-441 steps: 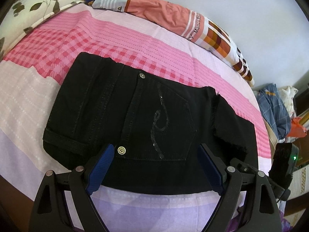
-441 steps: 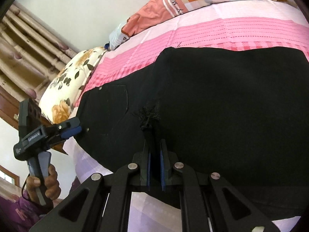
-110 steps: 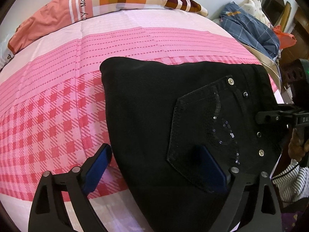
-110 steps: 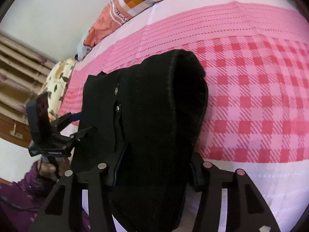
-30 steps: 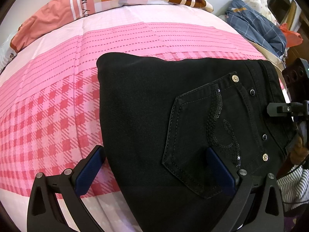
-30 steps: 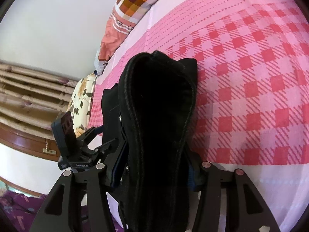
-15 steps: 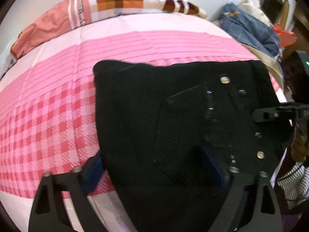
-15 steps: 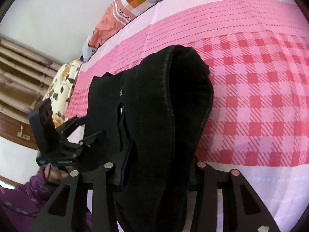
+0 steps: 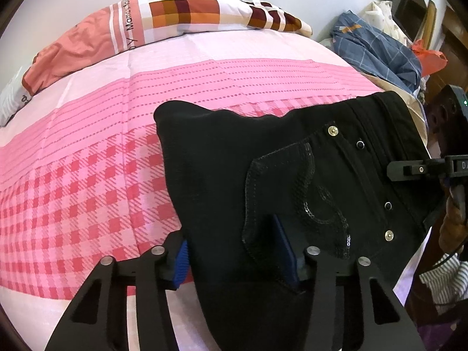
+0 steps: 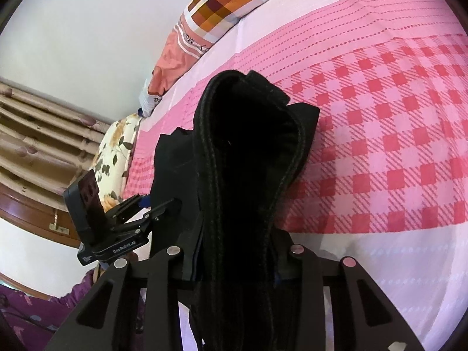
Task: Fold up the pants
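— Two grippers on one bundle: why?
— So the folded black pants (image 9: 292, 175) keep their shape. At the bed's near edge, the left gripper (image 9: 237, 251) has just been narrowing its fingers onto the pocket end; the right gripper (image 10: 234, 266) has been narrowing too, pinching the thick fold.
— And beyond?
— Checked pink bedsheet (image 9: 87, 175), then a pillow (image 9: 175, 14) at the far edge.
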`<move>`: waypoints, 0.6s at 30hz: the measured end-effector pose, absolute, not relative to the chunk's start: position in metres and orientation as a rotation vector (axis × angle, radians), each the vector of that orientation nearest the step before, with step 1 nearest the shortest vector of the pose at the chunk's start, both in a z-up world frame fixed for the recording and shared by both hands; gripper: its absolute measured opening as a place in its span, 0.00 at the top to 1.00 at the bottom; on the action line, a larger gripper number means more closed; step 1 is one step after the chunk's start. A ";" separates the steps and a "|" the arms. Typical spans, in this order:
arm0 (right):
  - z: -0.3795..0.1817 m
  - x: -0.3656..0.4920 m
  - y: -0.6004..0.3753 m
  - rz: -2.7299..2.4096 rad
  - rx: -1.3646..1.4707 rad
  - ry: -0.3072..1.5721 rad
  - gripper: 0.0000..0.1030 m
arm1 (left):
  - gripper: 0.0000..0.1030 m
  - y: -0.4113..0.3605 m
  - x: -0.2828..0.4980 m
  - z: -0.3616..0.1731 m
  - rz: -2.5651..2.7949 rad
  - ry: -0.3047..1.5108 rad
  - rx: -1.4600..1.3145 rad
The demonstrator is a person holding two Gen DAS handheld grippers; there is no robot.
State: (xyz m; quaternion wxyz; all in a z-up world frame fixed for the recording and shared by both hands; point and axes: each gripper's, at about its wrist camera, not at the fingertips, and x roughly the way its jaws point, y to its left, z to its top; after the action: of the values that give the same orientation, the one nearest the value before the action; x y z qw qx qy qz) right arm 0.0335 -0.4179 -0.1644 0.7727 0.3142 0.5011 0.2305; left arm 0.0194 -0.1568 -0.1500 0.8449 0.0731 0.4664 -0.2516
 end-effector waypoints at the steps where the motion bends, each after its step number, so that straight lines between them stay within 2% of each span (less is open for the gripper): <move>1: -0.164 0.033 -0.418 0.498 0.682 1.082 0.68 | 0.53 -0.160 0.020 -0.149 -0.531 0.985 0.153; 18: -0.156 0.024 -0.412 0.460 0.711 1.063 0.69 | 0.60 -0.138 0.012 -0.135 -0.508 0.945 0.144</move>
State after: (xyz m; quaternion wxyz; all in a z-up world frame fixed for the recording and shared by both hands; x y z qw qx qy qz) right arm 0.0245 -0.4123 -0.1561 0.7780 0.3286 0.4914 0.2129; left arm 0.0119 -0.1378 -0.1348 0.8570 0.0685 0.4499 -0.2418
